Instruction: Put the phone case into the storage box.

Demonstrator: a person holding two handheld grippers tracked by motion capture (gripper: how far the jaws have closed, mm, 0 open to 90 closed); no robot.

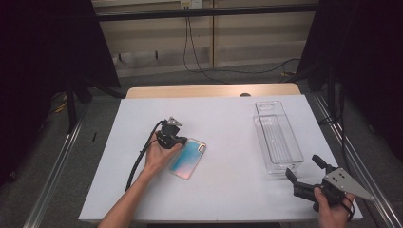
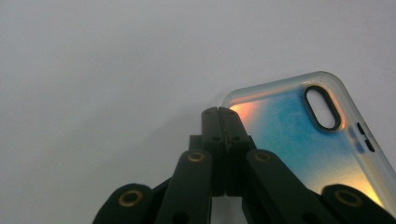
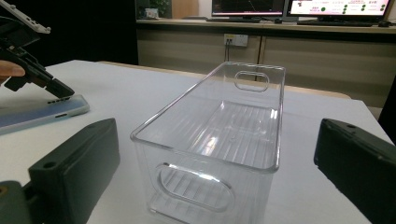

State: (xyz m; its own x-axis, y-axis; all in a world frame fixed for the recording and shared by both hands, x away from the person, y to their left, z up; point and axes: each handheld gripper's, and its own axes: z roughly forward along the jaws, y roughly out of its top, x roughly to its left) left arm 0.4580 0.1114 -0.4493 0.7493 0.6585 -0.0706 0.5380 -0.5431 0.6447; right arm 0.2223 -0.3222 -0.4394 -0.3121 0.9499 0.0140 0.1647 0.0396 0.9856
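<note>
A translucent phone case (image 1: 187,159), blue with orange glow, lies flat on the white table (image 1: 223,118). My left gripper (image 1: 180,140) is shut, and its closed tips (image 2: 219,112) rest at the case's (image 2: 299,135) edge near the camera cutout, with nothing seen between the jaws. From the right gripper view the left gripper (image 3: 60,94) touches the top of the case (image 3: 42,114). My right gripper (image 1: 303,167) stands open near the table's front right corner. Its jaws point at the near end of a clear plastic bin (image 3: 219,135) and are apart from it.
The clear bin (image 1: 278,137) is long, empty and stands lengthwise on the right half of the table. A wooden strip (image 1: 214,90) edges the far side. Black frames and cables stand beyond the table, and metal rails (image 1: 52,171) run along both sides.
</note>
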